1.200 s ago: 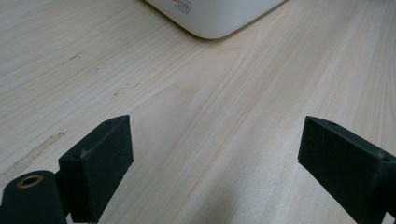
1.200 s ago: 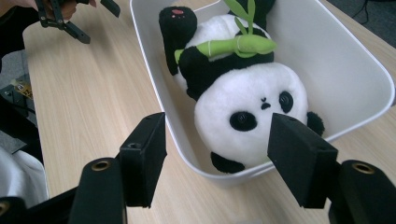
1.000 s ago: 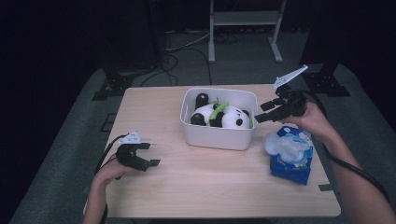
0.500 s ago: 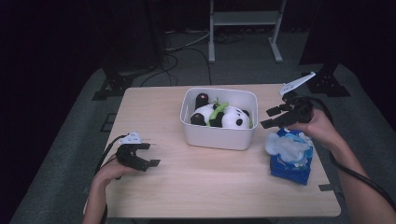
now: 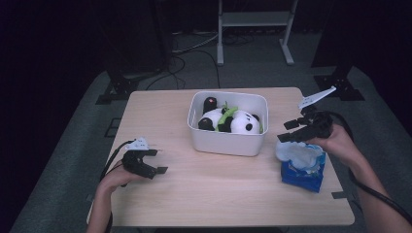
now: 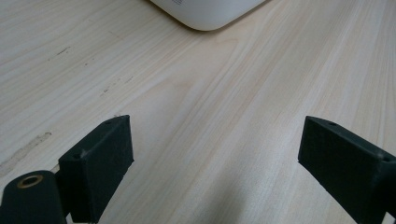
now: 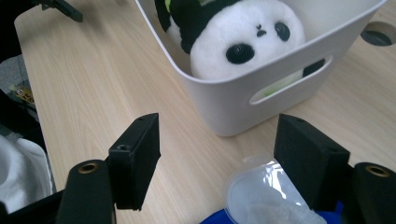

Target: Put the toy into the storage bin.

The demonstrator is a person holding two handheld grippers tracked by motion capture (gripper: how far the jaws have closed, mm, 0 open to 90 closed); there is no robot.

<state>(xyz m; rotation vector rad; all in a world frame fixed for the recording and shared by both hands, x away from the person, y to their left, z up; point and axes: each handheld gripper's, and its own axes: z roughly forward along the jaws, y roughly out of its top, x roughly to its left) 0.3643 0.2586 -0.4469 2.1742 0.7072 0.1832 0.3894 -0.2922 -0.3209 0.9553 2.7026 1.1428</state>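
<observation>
A white bin (image 5: 226, 141) stands in the middle of the wooden table (image 5: 160, 111). Black-and-white panda plush toys (image 5: 240, 122) with a green piece lie inside it. My right gripper (image 5: 284, 131) hovers open just right of the bin, above a blue tissue pack (image 5: 302, 164). In the right gripper view the open jaws (image 7: 217, 158) frame the bin wall (image 7: 233, 102), a panda face (image 7: 243, 42) and the pack's plastic opening (image 7: 266, 193). My left gripper (image 5: 159, 161) rests open near the table's front left, empty (image 6: 215, 154), facing the bin's corner (image 6: 210, 11).
Bare wood lies between the left gripper and the bin. A metal stand (image 5: 252, 19) and cables (image 5: 194, 46) sit on the floor behind the table. A dark tape mark (image 5: 338, 195) is at the front right edge.
My right gripper has drawn back from the bin's right rim toward the front right and lower, over the tissue pack. The left gripper has stayed still.
</observation>
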